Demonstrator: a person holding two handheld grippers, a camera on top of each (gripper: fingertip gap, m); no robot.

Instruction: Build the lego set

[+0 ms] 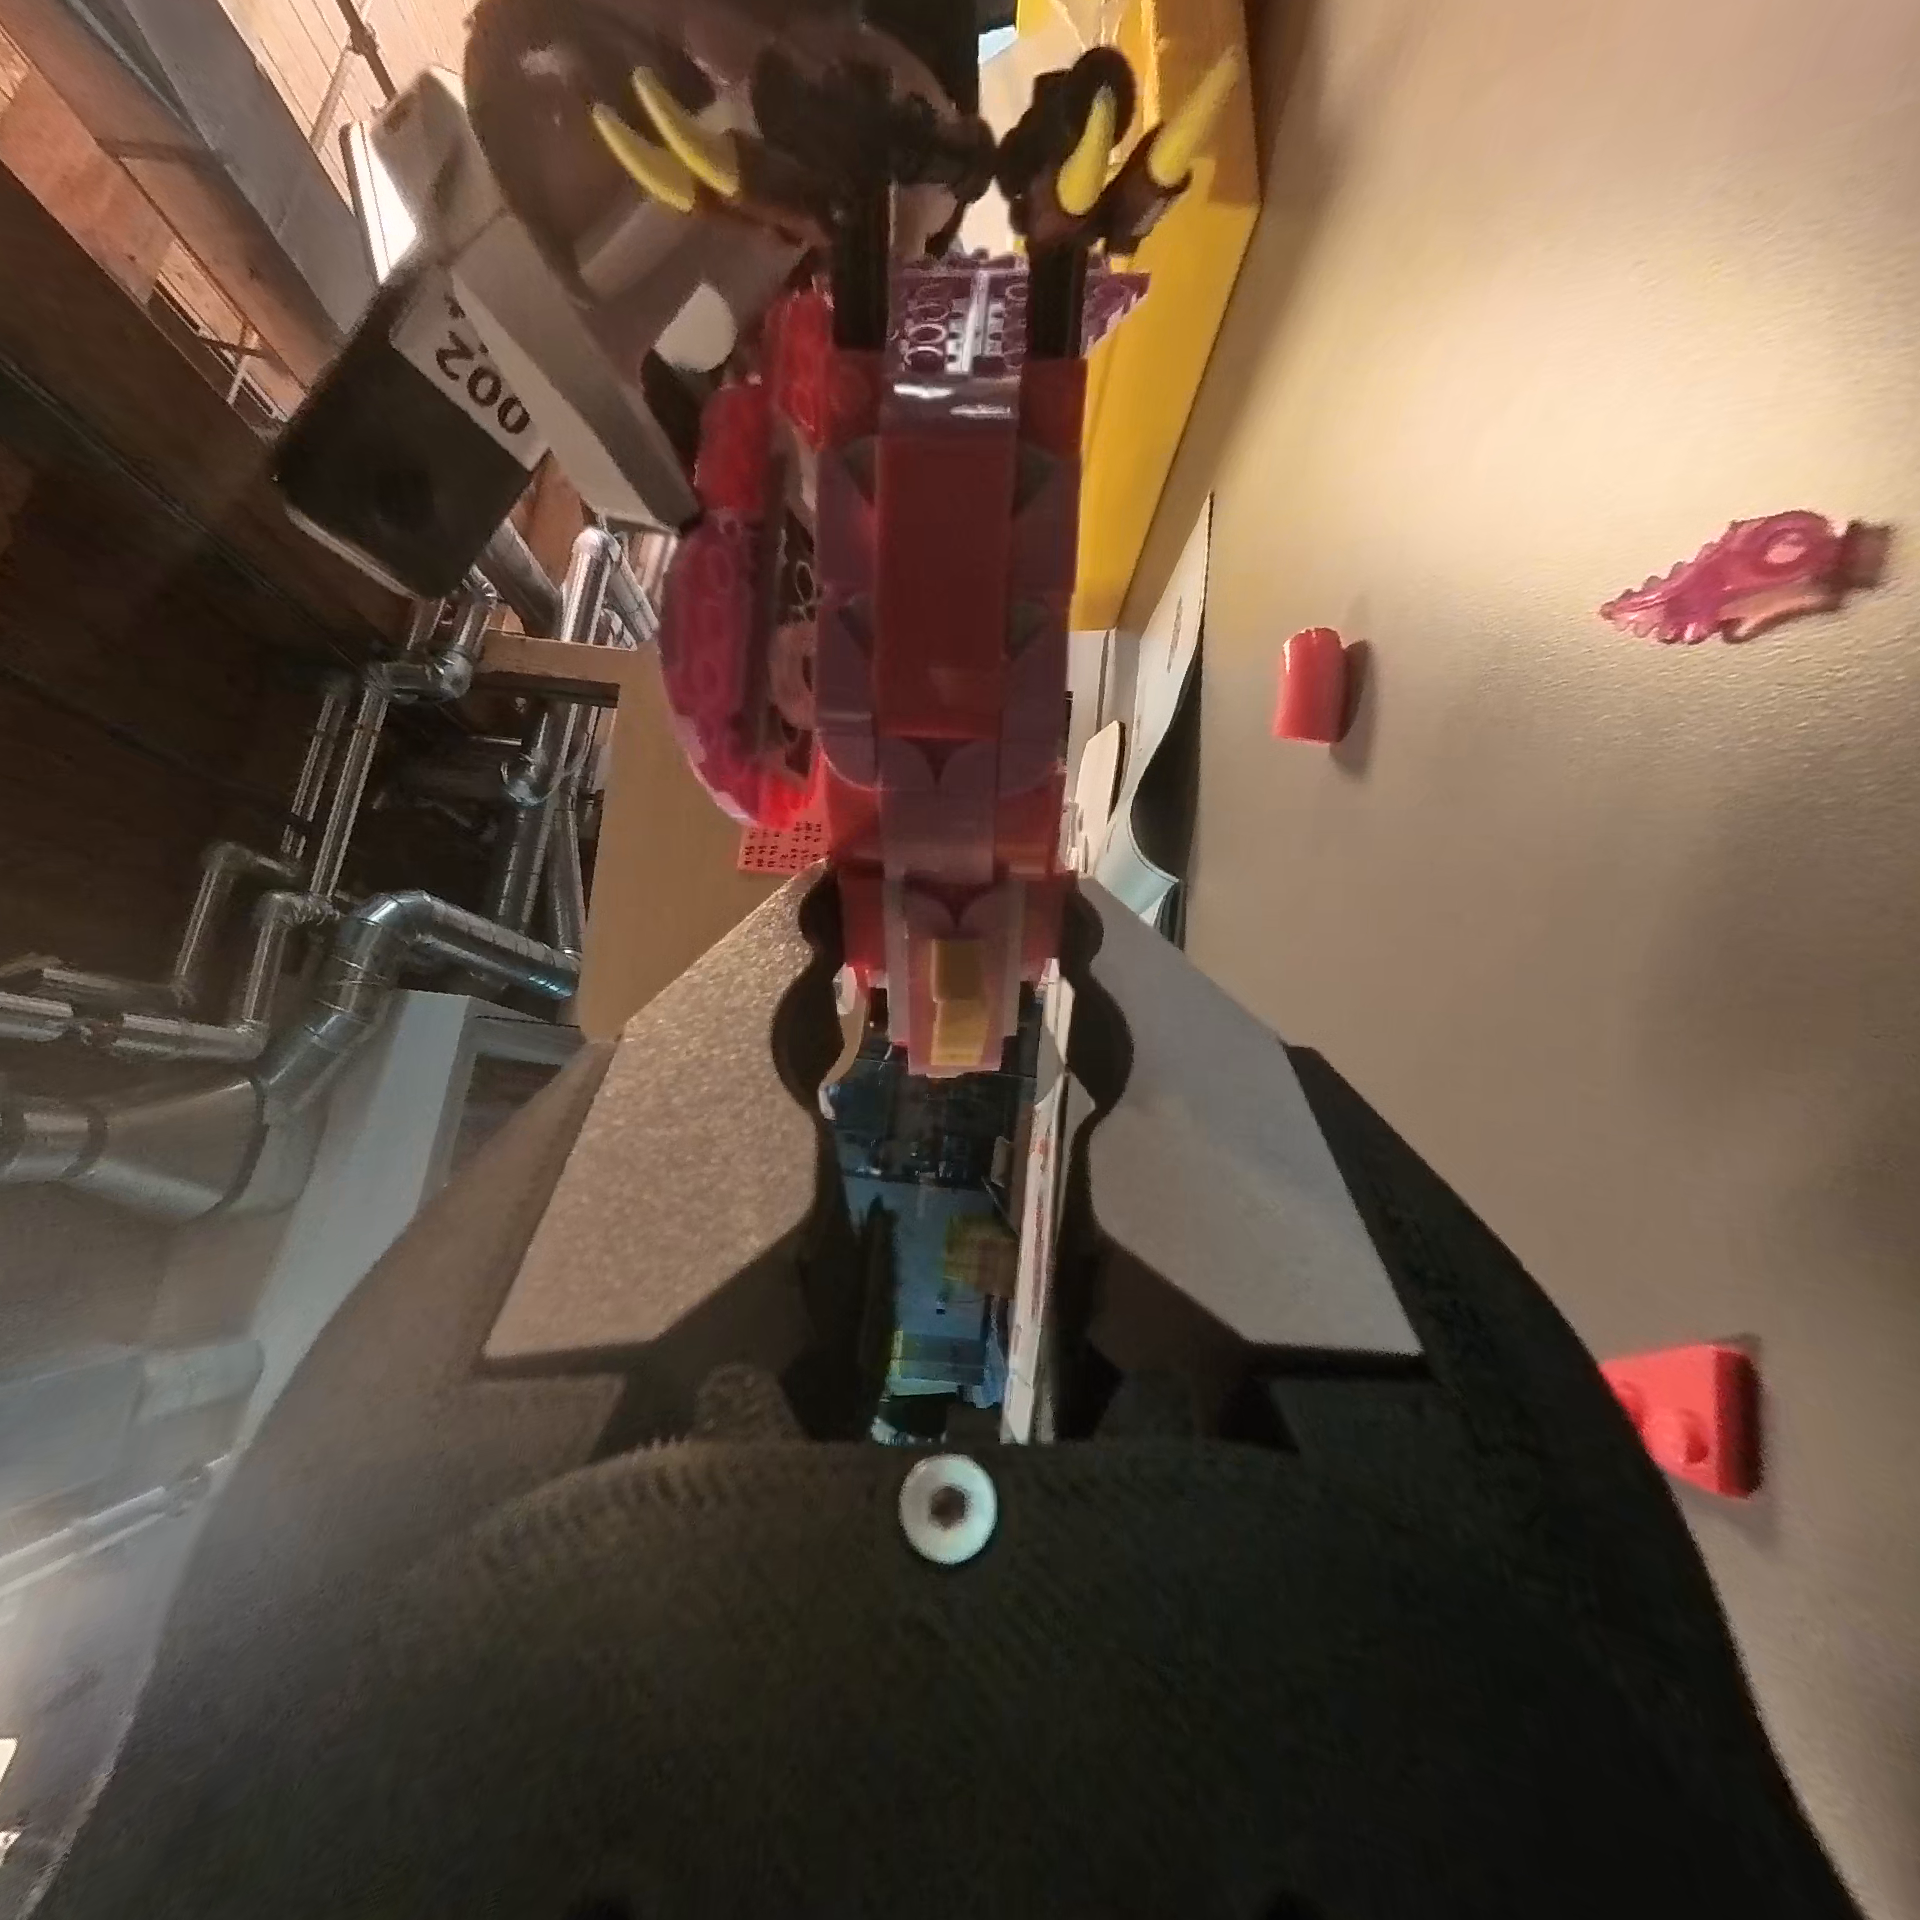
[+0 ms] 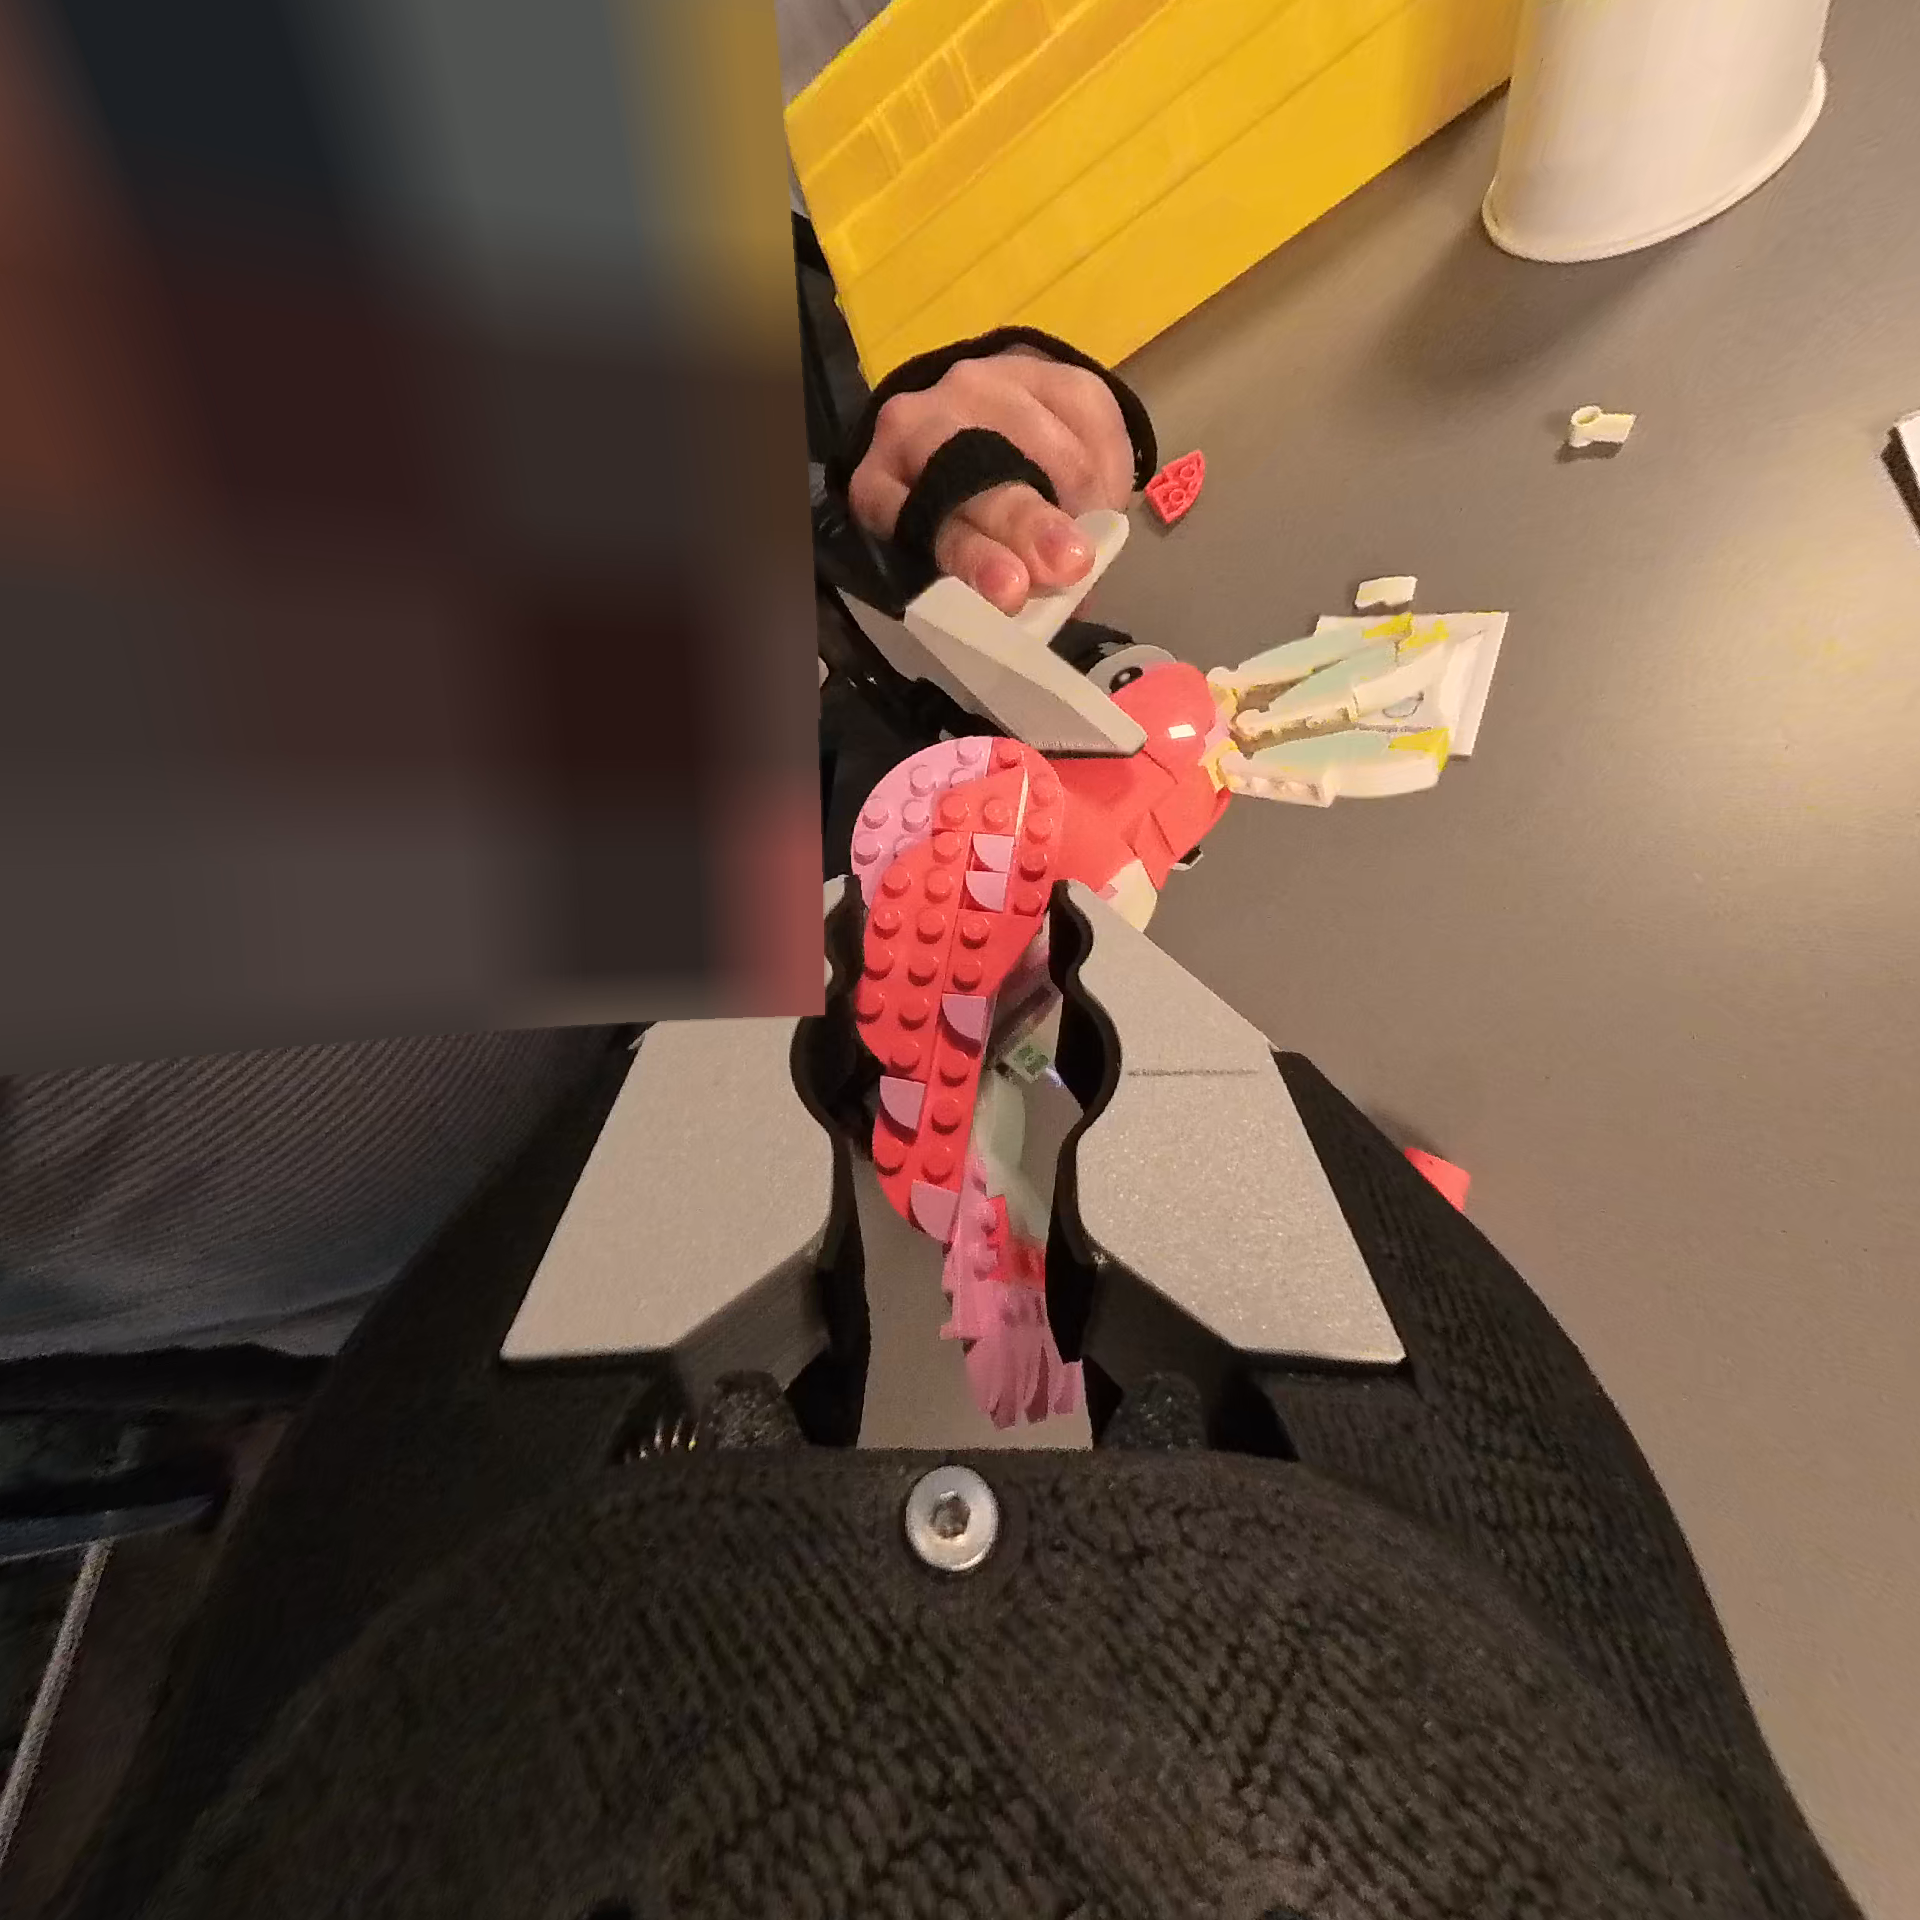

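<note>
Left wrist view: the left gripper (image 1: 951, 997) is clamped on the red-and-pink brick bird (image 1: 940, 623), both fingers pressed to its body, black legs and yellow claws pointing away. A red cylinder brick (image 1: 1311, 686), a translucent pink feather piece (image 1: 1745, 582) and a red plate (image 1: 1683, 1429) lie on the grey table (image 1: 1558, 935).

Right wrist view: the right gripper (image 2: 951, 997) grips the bird's studded red wing (image 2: 935, 987) between its fingers. Beyond, a hand (image 2: 997, 468) works the other gripper, closed on the bird's body. A yellow bin (image 2: 1091, 177) stands behind.
</note>
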